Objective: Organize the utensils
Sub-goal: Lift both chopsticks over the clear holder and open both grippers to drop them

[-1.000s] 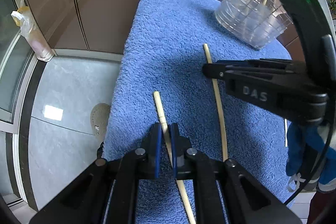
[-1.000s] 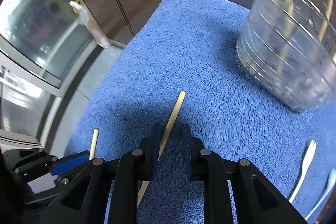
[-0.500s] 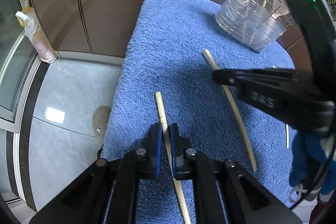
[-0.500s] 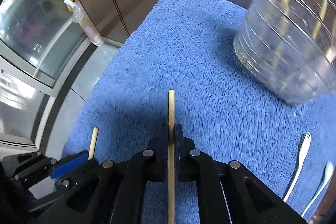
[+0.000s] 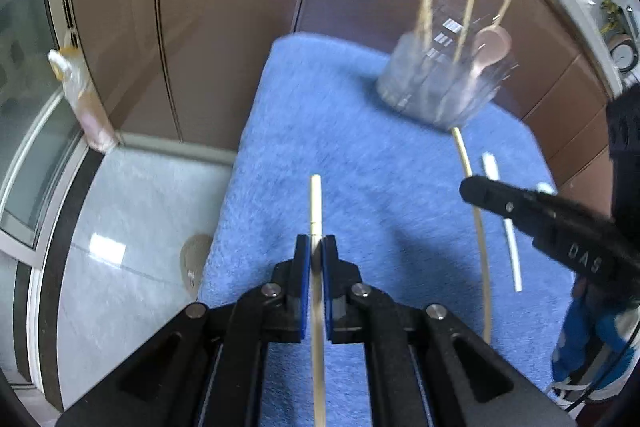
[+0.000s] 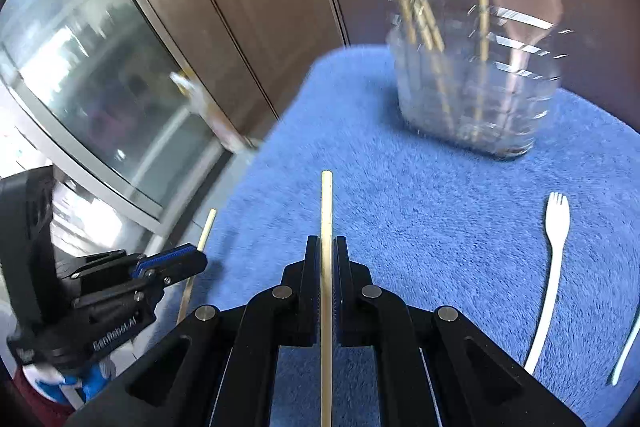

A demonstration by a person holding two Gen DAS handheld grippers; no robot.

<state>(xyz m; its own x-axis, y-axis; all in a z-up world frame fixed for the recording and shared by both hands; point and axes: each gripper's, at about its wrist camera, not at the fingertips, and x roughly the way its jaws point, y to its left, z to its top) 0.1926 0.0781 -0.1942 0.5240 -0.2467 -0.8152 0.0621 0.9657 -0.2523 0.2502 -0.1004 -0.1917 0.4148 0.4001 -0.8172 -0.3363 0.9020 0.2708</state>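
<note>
The left gripper (image 5: 316, 247) has its blue-padded jaws pinched tight on a pale wooden chopstick (image 5: 316, 203), which runs straight out along the line of the fingers, its blunt end poking a little way past the tips and its other end trailing back under the tool. Beside it, the right gripper (image 6: 327, 251) is clamped the same way on a second chopstick (image 6: 326, 203), also lying lengthwise between its jaws and pointing forward. Both sticks look lifted clear of the blue towel (image 6: 420, 227), though how high is hard to say. Ahead of both tools, toward the far right corner of the towel, stands the clear holder (image 6: 476, 107), blurred, with several chopsticks and a pinkish spoon (image 6: 524, 7) already upright in it. From where I stand the right gripper looks the nearer of the two; the holder is up and to its right, so I would guess each stick must be tipped from lying forward to standing on end before it can go in over the rim. A white fork (image 6: 554, 247) lies flat on the towel to the right, well apart from the holder, and another pale utensil is just visible at the edge.
</note>
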